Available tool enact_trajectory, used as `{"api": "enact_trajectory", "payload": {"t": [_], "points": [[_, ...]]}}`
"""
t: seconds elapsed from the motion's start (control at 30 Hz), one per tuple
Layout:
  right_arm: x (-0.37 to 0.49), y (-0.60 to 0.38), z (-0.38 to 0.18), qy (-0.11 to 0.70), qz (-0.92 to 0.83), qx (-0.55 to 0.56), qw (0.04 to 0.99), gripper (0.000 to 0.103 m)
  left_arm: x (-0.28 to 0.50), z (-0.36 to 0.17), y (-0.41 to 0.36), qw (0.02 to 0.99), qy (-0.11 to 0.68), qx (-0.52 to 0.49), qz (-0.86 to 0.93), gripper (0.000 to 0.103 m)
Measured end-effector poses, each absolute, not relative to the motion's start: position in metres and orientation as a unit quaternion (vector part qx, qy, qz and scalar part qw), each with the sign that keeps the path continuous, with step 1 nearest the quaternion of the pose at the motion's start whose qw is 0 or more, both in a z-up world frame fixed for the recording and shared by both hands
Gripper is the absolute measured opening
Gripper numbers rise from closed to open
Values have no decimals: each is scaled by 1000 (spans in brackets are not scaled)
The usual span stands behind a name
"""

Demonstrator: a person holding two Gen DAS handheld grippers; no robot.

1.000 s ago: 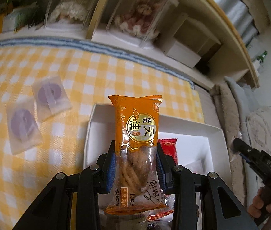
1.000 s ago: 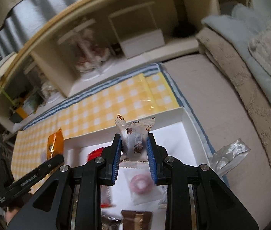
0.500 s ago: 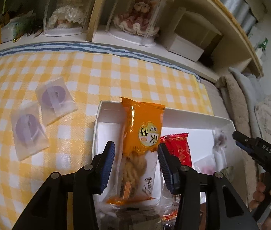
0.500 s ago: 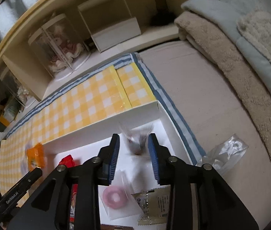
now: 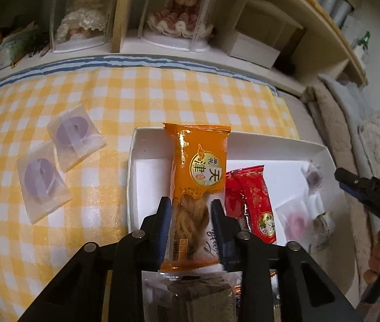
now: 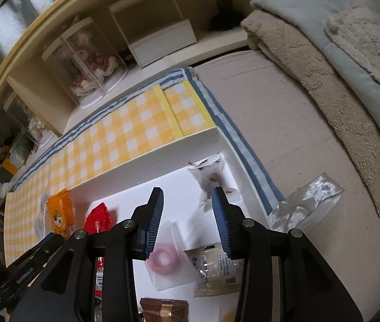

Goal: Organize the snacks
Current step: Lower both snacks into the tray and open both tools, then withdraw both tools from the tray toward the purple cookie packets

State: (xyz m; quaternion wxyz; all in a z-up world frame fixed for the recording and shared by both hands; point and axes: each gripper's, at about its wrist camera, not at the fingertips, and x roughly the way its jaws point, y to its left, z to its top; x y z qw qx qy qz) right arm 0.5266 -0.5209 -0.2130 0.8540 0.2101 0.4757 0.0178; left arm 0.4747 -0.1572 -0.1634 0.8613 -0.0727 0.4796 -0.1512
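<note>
Purple snacks: two clear packets with purple rounds (image 5: 44,179) and (image 5: 75,136) lie on the yellow checked cloth (image 5: 163,94), just left of the white tray (image 5: 132,177), overlapping at one corner.
Left gripper (image 5: 191,212): its jaws stand narrowly apart on either side of the orange snack packet (image 5: 198,166); whether the pads press the wrapper or only flank it cannot be told.
Orange snack packet: long, lying at the tray's left end with its top over the far rim; its lower end runs between the fingers and is partly hidden by them.
Red snack packet (image 5: 255,204): just right of the orange one inside the tray, its lower edge cut off by the left gripper's right finger.
Brown item: a dark wrapped block (image 5: 190,297) at the bottom edge, mostly hidden by the gripper body; kind unclear.
Right gripper (image 6: 187,214): jaws wide apart and holding nothing, over the tray's right half.
Pink ring snack (image 6: 164,259): in a clear packet on the tray floor, partly behind the right gripper's left finger.
Small clear packet (image 6: 211,174): in the tray's far right corner, blurred; print unreadable.
Beige packet (image 6: 214,268): beside the pink ring, right edge hidden by a finger.
Crumpled clear wrapper (image 6: 305,206): outside the tray, on the beige surface to its right.
</note>
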Motion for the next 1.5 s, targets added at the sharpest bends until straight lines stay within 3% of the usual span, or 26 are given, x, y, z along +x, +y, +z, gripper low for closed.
{"api": "enact_trajectory", "payload": {"t": [0.07,0.13,0.23,0.27,0.37,0.83,1.23,1.3,1.37,1.5], "points": [[526,-518,-211,475,23,207,855,39,477,-162,-161,863,476,-68,-152,50],[526,-515,-209,475,27,205,856,39,481,-161,-166,865,473,-65,-154,53],[525,-512,-206,472,32,203,857,39,490,-162,-175,867,473,-46,-147,50],[525,-512,-205,471,33,203,858,39,493,-163,-178,869,473,-40,-142,42],[524,-511,-204,470,36,203,859,39,497,-164,-181,868,474,-44,-141,38],[512,-522,-201,475,28,212,853,39,476,-163,-174,862,497,-37,-93,38],[504,-521,-199,483,34,195,853,39,465,-141,-173,874,470,-37,-119,80],[501,-519,-197,484,33,185,855,44,462,-137,-171,876,466,-39,-118,88],[499,-516,-195,483,31,175,857,55,458,-132,-169,878,461,-41,-123,103],[493,-509,-187,483,23,151,862,73,450,-121,-164,881,455,-44,-125,103]]}}
